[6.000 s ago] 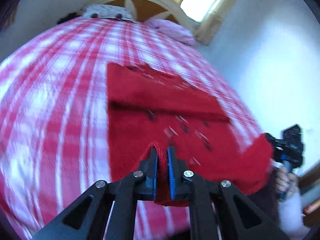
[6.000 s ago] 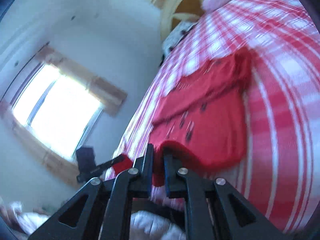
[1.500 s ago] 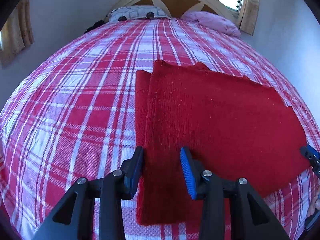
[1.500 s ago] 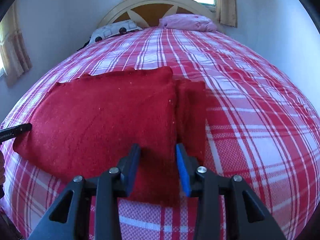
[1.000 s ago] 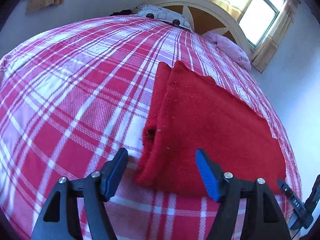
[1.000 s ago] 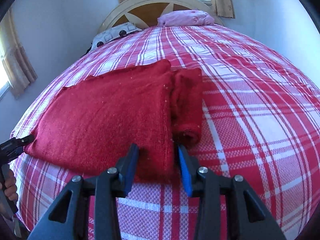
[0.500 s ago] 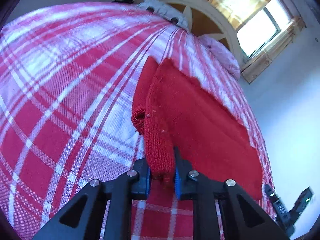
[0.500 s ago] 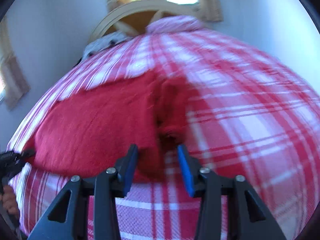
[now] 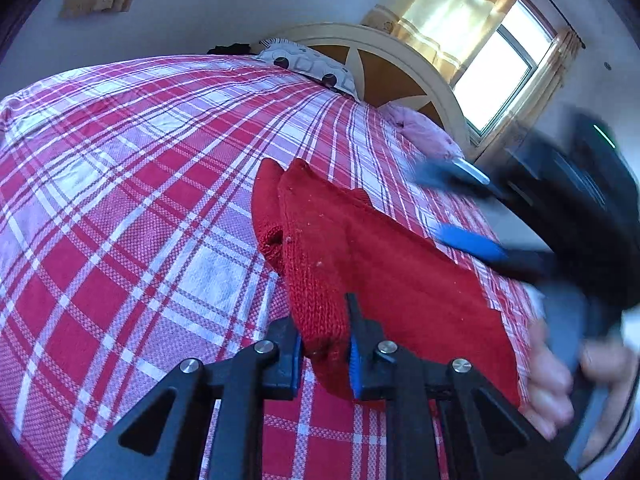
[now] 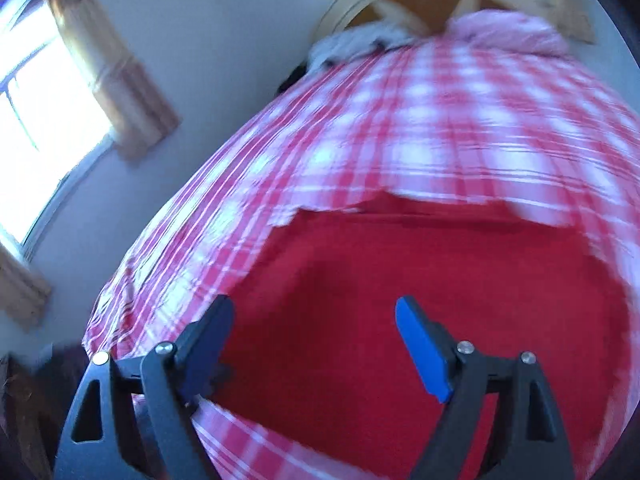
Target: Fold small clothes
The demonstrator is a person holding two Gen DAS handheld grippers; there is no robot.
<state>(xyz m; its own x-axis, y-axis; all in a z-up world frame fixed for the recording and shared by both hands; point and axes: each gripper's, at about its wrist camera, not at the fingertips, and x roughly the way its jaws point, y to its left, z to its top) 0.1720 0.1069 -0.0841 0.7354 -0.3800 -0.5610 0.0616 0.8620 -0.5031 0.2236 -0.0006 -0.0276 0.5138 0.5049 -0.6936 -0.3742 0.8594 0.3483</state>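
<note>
Half a second back the right gripper (image 10: 316, 344) sat with its jaws narrow at the near edge of the red knit garment (image 9: 384, 280); now those jaws are spread wide and it has swung in over the cloth, blurred with motion. Seen from the left wrist, it comes in from about three o'clock, a dark smear with its blue pads (image 9: 472, 242) apart above the garment, and the person's hand (image 9: 560, 384) wrapped round the handle down at four o'clock.

The left gripper (image 9: 324, 344) has not let go: its jaws are pinched tight on the near left corner of the garment, and a thick fold of knit bulges up between them at six o'clock. From there the folded garment runs away toward one o'clock, lying on the red-and-white plaid bedspread (image 9: 140, 208), with a rolled edge showing along its left side.

From the right wrist the garment (image 10: 460, 300) fills the lower half of the view, spread flat beneath the open jaws. At twelve o'clock stand the arched headboard (image 9: 384, 56), a spotted pillow (image 9: 308, 66) and a pink pillow (image 9: 424, 132). A curtained window (image 9: 496, 72) glows at one o'clock.
</note>
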